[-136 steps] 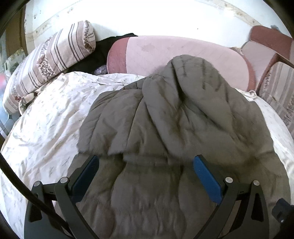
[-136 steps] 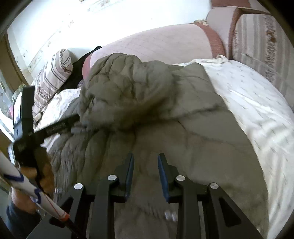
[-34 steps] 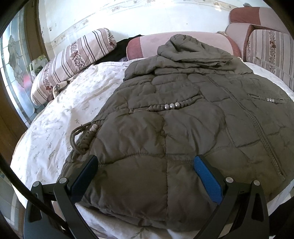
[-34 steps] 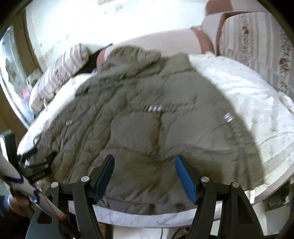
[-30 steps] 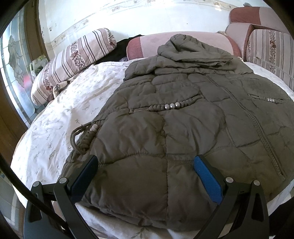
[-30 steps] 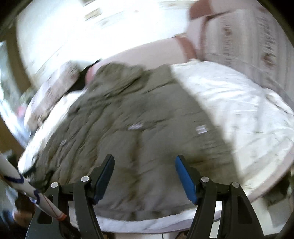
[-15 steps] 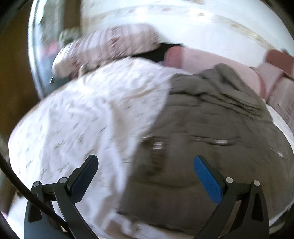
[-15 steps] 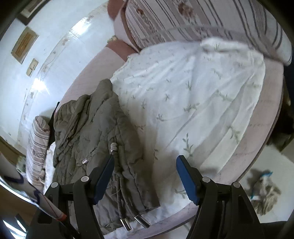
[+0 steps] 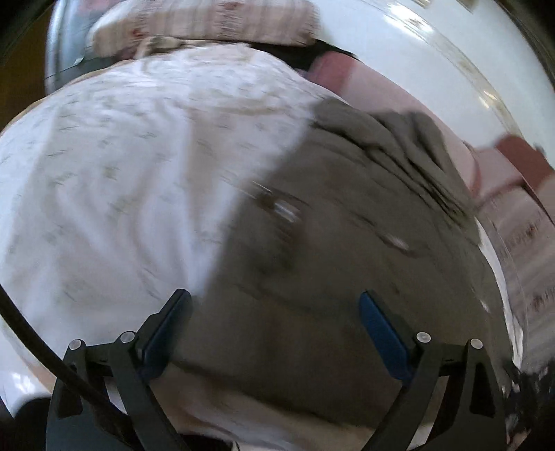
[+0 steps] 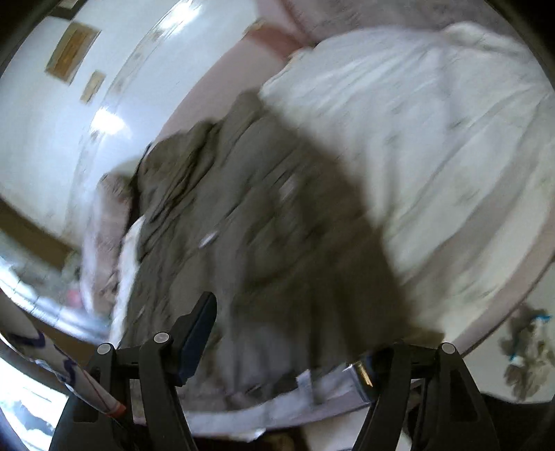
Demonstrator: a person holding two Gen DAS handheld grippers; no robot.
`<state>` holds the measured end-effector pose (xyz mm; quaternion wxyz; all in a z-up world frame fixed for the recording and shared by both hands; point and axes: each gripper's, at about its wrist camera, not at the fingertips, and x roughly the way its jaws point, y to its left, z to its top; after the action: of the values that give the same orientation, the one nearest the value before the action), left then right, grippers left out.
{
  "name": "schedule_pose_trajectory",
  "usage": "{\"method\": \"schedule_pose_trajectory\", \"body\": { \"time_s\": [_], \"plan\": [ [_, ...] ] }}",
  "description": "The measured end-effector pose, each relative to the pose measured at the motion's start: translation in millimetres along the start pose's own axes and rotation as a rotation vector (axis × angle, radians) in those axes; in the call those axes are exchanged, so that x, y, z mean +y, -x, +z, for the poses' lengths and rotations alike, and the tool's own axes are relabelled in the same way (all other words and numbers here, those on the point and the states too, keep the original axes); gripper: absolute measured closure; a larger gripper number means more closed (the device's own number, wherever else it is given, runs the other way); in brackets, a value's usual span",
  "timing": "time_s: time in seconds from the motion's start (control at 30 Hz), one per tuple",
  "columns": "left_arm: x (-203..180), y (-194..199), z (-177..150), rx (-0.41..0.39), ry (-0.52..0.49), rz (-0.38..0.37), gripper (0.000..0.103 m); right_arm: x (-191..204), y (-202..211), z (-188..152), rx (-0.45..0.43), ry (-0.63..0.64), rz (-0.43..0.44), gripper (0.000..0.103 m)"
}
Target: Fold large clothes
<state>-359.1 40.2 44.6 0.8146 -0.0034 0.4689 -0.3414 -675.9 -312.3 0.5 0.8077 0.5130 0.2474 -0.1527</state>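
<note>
An olive-green quilted jacket (image 9: 353, 263) lies spread on a bed with a white floral sheet (image 9: 114, 194), hood toward the pink headboard. My left gripper (image 9: 277, 333) is open and empty, over the jacket's near left hem. In the right wrist view the jacket (image 10: 277, 243) runs from the near bed edge to the headboard. My right gripper (image 10: 288, 340) is open, with the jacket's near hem between its jaws; its right fingertip is hidden behind the cloth. Both views are motion-blurred.
A striped bolster pillow (image 9: 208, 20) lies at the far left of the bed, a pink padded headboard (image 9: 388, 93) behind. White sheet (image 10: 433, 138) spreads right of the jacket. A crumpled rag (image 10: 527, 350) lies on the floor past the bed's edge.
Both grippers swung and tilted sharply, then came in low over the jacket's near hem. The right view turned from the bare sheet back onto the jacket. Both stay open.
</note>
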Motion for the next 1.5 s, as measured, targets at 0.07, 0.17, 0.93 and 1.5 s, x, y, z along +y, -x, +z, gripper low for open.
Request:
{"method": "schedule_pose_trajectory", "body": {
  "time_s": [0.07, 0.17, 0.93, 1.5],
  "plan": [
    [-24, -3, -13, 0.003, -0.093, -0.003, 0.014, 13, -9, -11, 0.027, 0.064, -0.004, 0.028],
    [-46, -2, -27, -0.042, -0.189, 0.069, 0.028, 27, -13, -13, 0.015, 0.129, -0.018, 0.05],
    [-65, -14, -35, -0.128, -0.335, 0.243, 0.026, 38, -18, -26, -0.044, 0.295, -0.15, 0.081],
    [-79, -10, -43, -0.188, -0.435, 0.302, 0.043, 53, -16, -34, -0.079, 0.43, -0.179, 0.085]
  ]
}}
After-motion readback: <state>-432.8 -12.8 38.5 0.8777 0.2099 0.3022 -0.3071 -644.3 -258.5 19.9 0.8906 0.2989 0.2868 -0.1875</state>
